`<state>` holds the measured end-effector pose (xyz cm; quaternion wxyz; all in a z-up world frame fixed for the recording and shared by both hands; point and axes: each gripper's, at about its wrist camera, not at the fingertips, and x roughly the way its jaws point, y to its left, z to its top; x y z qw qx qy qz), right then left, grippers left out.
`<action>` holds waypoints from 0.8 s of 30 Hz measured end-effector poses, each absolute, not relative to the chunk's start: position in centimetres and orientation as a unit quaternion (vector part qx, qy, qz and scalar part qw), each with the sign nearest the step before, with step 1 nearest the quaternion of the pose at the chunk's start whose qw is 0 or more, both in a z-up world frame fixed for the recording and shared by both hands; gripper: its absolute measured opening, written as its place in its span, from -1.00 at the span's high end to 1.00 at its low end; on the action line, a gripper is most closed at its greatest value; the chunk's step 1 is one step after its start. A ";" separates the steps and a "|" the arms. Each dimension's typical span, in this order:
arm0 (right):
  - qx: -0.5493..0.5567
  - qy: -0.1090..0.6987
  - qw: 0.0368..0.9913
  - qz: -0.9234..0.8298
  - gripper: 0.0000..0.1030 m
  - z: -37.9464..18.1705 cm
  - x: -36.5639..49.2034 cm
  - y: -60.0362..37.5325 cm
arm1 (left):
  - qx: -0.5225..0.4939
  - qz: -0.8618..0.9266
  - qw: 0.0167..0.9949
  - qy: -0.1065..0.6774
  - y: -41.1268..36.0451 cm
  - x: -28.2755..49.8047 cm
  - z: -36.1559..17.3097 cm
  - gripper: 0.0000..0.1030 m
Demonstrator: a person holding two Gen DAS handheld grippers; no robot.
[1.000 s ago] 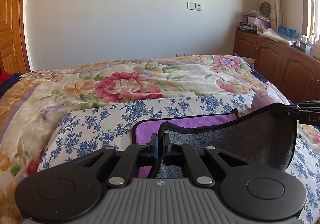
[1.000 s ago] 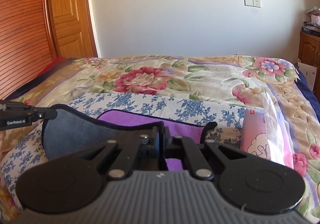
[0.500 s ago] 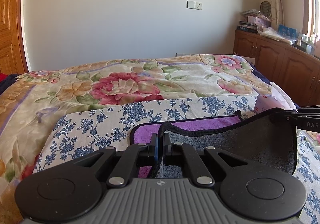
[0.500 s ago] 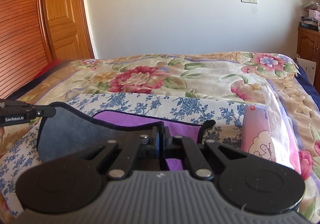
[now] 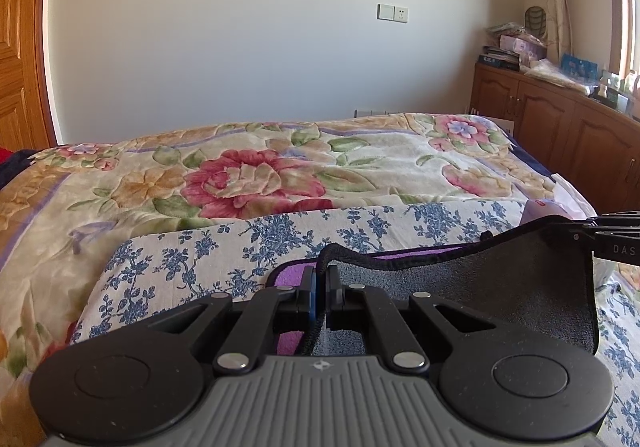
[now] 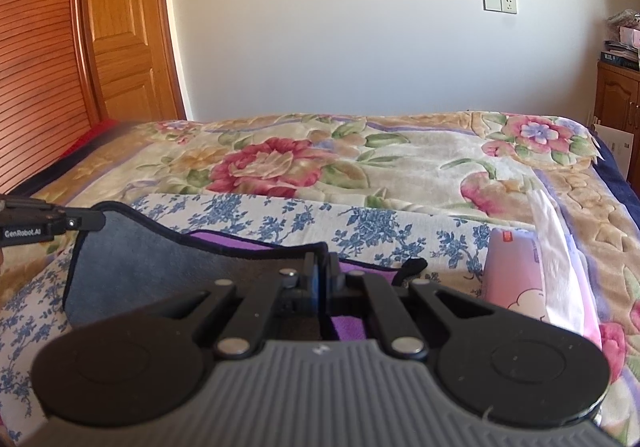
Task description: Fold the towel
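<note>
On the bed point(image 5: 280, 167), w/ its floral blanket point(image 6: 400, 167), a blue-flowered white sheet point(image 5: 180, 259) lies spread across the near part; the towel point(image 5: 500, 287) sits on this sheet, purple face up on the lower layer, dark grey reverse showing on the raised near edge.

Left wrist view: my left gripper point(image 5: 319, 283) has its jaws pressed together on the towel's black-piped hem, which rises between them. The grey side stretches away to the right, where my right gripper point(image 5: 576, 233) pinches the opposite corner; hem sags slightly between the two grips. Purple strip point(image 5: 420, 250) visible just beyond the lifted edge.

Right wrist view: my right gripper point(image 6: 322, 271) is likewise clamped on the hem, jaws together w/ fabric between. Lifted grey panel point(image 6: 132, 271) runs left to my left gripper point(image 6: 96, 221), which grips the far corner. Small black hanging loop point(image 6: 412, 267) lies on the sheet just right of the jaws. A pink packet point(image 6: 512, 271) rests near the towel's right end, beside a white plastic wrapper point(image 6: 556, 259).

Bkgd: wooden door point(image 6: 120, 27) at left, wooden cabinets point(image 5: 560, 127) at right, wall switch and socket point(image 5: 392, 12).
</note>
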<state>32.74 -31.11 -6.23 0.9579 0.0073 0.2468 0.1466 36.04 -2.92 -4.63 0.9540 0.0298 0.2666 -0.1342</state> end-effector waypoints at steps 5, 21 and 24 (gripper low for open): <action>0.002 0.247 0.959 0.141 0.92 -6.2 33.6 -31.4 | 0.034 -0.134 0.955 0.263 -3.0 36.7 -4.5 0.90; -0.004 0.258 0.959 0.120 0.92 -7.1 35.6 -31.6 | 0.042 -0.131 0.956 0.258 -3.7 38.3 -4.7 0.90; -0.011 0.258 0.959 0.121 0.92 -7.1 35.8 -31.5 | 0.043 -0.129 0.956 0.260 -3.8 38.6 -4.7 0.90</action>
